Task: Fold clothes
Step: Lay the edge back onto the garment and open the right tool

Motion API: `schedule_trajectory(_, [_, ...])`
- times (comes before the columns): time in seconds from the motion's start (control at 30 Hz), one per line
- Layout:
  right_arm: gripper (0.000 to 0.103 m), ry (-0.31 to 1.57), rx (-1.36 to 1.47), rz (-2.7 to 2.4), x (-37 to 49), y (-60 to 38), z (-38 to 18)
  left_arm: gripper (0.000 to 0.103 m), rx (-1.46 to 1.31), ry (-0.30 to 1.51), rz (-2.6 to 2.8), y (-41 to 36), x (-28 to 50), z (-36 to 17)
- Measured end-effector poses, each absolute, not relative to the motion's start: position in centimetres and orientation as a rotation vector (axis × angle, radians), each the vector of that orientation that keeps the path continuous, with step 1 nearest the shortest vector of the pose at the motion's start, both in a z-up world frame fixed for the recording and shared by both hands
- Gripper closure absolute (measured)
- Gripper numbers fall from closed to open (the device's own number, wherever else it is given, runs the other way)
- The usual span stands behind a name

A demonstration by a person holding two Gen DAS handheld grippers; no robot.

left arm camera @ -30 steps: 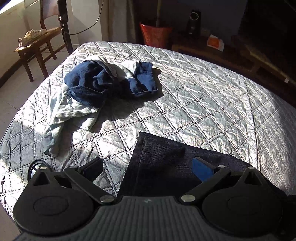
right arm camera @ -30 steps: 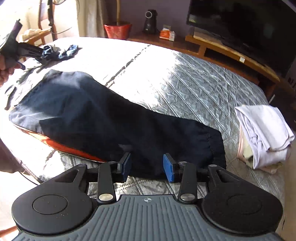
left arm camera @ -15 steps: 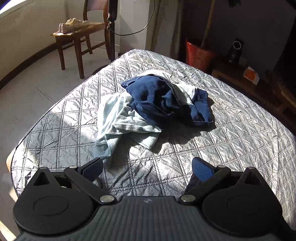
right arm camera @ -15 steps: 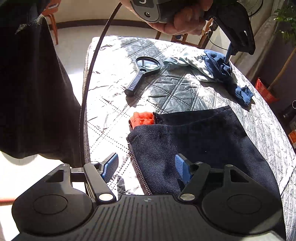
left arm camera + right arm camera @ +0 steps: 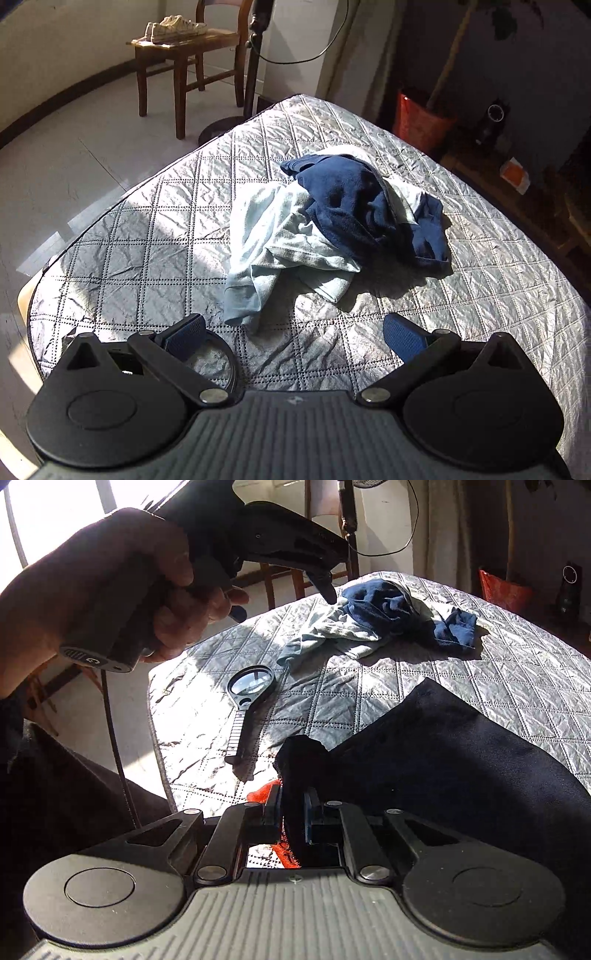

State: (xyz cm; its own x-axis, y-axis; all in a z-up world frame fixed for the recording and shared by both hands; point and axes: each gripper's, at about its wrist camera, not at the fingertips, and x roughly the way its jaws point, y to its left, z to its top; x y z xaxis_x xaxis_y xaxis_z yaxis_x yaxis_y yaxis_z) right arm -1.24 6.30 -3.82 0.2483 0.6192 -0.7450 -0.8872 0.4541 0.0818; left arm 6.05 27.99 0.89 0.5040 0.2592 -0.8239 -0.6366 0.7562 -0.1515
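A sunlit bed under a silver quilted bedspread [image 5: 491, 266] serves as the folding surface. The right gripper [image 5: 293, 821] has its two fingers pressed together on a bunched corner of a dark navy garment [image 5: 454, 760], the fabric rising in a small peak just above the blue pads [image 5: 307, 823]; a strip of orange-red fabric [image 5: 264, 794] shows at the garment's edge just beside the clamped fold (whether it is a lining or a separate piece cannot be told). The rest of the garment lies spread across the bedspread to the right of the gripper. The left gripper [image 5: 293, 334], held above the bed in the person's left hand [image 5: 122, 587], has its fingers wide apart and holds nothing; in the right wrist view its dark fingers point down toward the pile of clothes farther up the bed. That pile consists of a dark blue towel-like item [image 5: 354, 206] crumpled on top of a pale blue shirt [image 5: 266, 236], with one pale sleeve trailing toward the left gripper, well apart from the dark navy garment. A black-handled magnifying glass [image 5: 247, 705] lies on the bedspread between the pile and the clamped corner, touching neither. Beyond the bed stand a wooden chair [image 5: 177, 62] with a pair of white sneakers [image 5: 177, 26] on its seat, a floor fan's pole and round base [image 5: 251, 70], and an orange-red pot [image 5: 421, 122] in the shadowed corner.
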Motion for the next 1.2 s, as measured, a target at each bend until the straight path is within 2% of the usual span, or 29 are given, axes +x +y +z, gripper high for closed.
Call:
schedule_trajectory(0.1, [0.088,0.808,-0.322,1.05,-0.4,6.4,-3.2,0.001,-0.481,0.887,0.567,28.1,6.0,0.8])
schedule_trajectory(0.17, [0.078,0.834,-0.288,1.046,0.0,6.8,-3.7,0.001,-0.486,0.893,0.567,28.1,6.1,0.8])
schedule_trajectory(0.2, [0.078,0.891,-0.29,1.063,0.1,7.4,-5.1,0.001,-0.487,0.894,0.564,28.1,6.1,0.7])
schedule_trajectory(0.23, [0.071,0.969,-0.306,1.077,0.1,7.9,-6.7,0.001,-0.483,0.894,0.561,27.9,6.1,0.7])
schedule_trajectory(0.27, [0.07,0.979,-0.291,1.087,0.1,7.8,-6.7,0.001,-0.48,0.894,0.558,27.8,6.2,0.7])
schedule_trajectory(0.3, [0.066,0.948,-0.255,1.096,0.0,7.4,-6.0,0.001,-0.476,0.893,0.555,27.7,6.2,0.7])
schedule_trajectory(0.37, [0.065,0.884,-0.099,1.09,1.3,5.7,-3.7,0.001,-0.472,0.897,0.552,27.5,6.3,0.7])
schedule_trajectory(0.43, [0.053,0.84,-0.059,0.995,4.2,4.9,-2.5,0.001,-0.474,0.899,0.554,27.5,6.3,0.7])
schedule_trajectory(0.47, [0.051,0.821,-0.051,0.943,5.7,4.6,-2.0,0.001,-0.476,0.897,0.556,27.5,6.3,0.7])
schedule_trajectory(0.67, [0.049,0.897,-0.084,0.754,14.7,6.5,-5.9,0.001,-0.482,0.912,0.54,26.5,6.6,0.4])
schedule_trajectory(0.73, [0.04,0.93,-0.07,0.717,16.6,7.3,-7.7,0.001,-0.472,0.925,0.51,25.6,7.1,0.1])
schedule_trajectory(0.77, [0.041,0.909,-0.069,0.699,16.9,7.4,-7.8,0.001,-0.463,0.93,0.499,25.1,7.3,0.1])
schedule_trajectory(0.87, [0.037,0.81,-0.045,0.658,16.3,5.7,-6.0,0.001,-0.418,0.95,0.463,23.3,8.0,-0.3])
schedule_trajectory(0.93, [0.026,0.766,-0.026,0.633,15.2,3.3,-4.3,0.001,-0.403,0.966,0.441,22.2,8.4,-0.6])
schedule_trajectory(1.2, [0.023,0.789,-0.068,0.364,6.4,-13.8,-2.9,0.001,-0.29,1.029,0.306,15.3,9.9,-1.9])
